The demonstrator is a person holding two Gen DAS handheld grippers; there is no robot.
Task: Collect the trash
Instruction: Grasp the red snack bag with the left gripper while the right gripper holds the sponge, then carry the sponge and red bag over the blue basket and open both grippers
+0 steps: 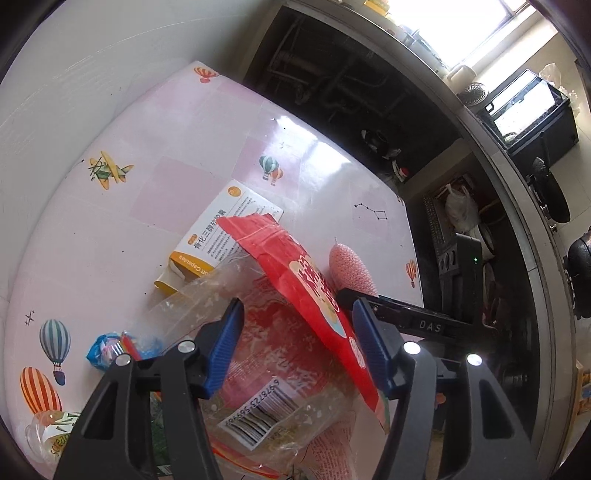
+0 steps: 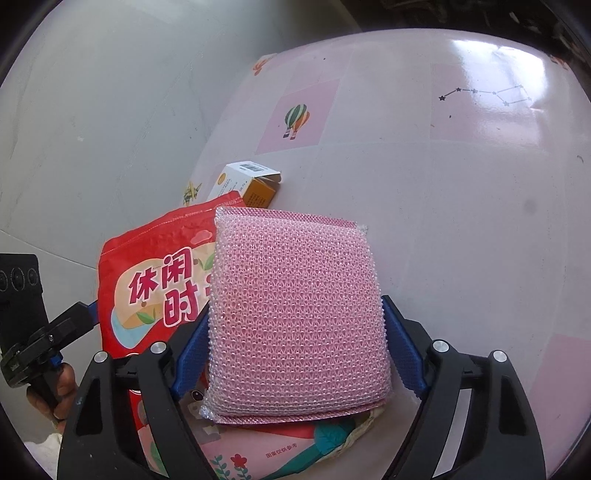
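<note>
Pink sponge (image 2: pixel 295 314) clamped in right gripper (image 2: pixel 295 354); left gripper (image 1: pixel 295 347) open around red pouch (image 1: pixel 314 295).

Daylight comes in through a window (image 1: pixel 476 26) at the top right of the left wrist view, blown out to plain white; it throws a white glare patch on the glossy table (image 1: pixel 310 144) toward its far edge; the same glare shows near the table's far right corner (image 2: pixel 498 70) in the right wrist view. The tabletop is bright and evenly lit, with only soft shadows; the space under the counter (image 1: pixel 332 81) beyond the table is dim and murky. Both views bow straight edges into curves, with dark corners outside the lens circle; the wrapper's barcode (image 1: pixel 258 413) reads sharp.
</note>
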